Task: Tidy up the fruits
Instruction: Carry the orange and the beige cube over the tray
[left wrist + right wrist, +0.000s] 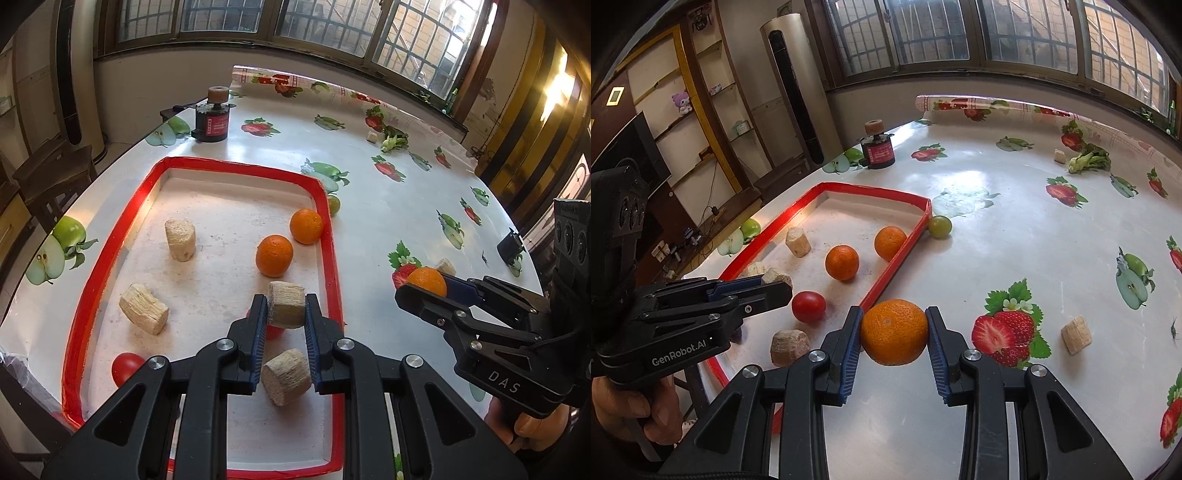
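Left wrist view: left gripper [286, 306] over red-rimmed tray [332, 266], jaws closed on a beige chunk [286, 302], held above tray floor. Below it, between the fingers, another chunk [286, 376] lying in tray. Two more chunks [180, 239] [144, 308] on tray's left half. Two oranges [274, 255] [306, 226] near tray's right rim, apart from each other. Tomato [125, 367] at near left corner of tray; a second red one partly hidden behind the left jaw. Green fruit [334, 204] just outside the far right corner, against the rim. Right gripper [424, 288] off to the right, over the counter [388, 206], outside the tray.

Right wrist view: right gripper [894, 332] with jaws clamped on a third orange [894, 331], pads pressed to both its sides, held above the counter just beside the tray's near right rim. Loose chunk [1076, 334] on the counter at right, beside a printed strawberry. Broccoli [1089, 158] and a small chunk [1059, 155] far back. Dark can [879, 149] beyond the tray. Hand [631, 410] on the left gripper's handle at lower left.
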`<state>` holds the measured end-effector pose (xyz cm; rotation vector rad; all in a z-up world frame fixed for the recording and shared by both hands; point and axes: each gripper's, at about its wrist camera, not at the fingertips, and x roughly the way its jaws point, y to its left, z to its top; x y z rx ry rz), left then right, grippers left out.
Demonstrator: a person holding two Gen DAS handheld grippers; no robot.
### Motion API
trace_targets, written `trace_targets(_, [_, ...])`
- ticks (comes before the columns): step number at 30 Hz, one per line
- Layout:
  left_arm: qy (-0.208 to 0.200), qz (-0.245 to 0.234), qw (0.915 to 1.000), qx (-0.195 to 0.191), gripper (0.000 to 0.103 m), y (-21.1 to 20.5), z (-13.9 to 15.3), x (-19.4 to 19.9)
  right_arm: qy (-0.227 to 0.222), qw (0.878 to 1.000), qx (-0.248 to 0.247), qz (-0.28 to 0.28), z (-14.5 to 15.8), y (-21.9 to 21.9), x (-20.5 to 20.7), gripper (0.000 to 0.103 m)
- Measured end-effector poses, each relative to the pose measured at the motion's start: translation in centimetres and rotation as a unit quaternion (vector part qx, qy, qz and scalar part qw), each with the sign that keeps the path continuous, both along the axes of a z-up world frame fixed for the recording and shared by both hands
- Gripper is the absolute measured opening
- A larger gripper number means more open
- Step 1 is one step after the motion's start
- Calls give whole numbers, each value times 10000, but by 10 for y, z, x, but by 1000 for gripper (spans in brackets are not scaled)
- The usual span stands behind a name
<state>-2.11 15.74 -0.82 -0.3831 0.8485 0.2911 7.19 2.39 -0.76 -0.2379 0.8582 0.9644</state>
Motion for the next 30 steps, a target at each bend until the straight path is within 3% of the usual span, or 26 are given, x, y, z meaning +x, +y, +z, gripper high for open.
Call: trace_targets(30, [365, 449, 9982, -181, 17, 56, -37, 10, 143, 9982, -344, 474, -33, 86, 15, 34])
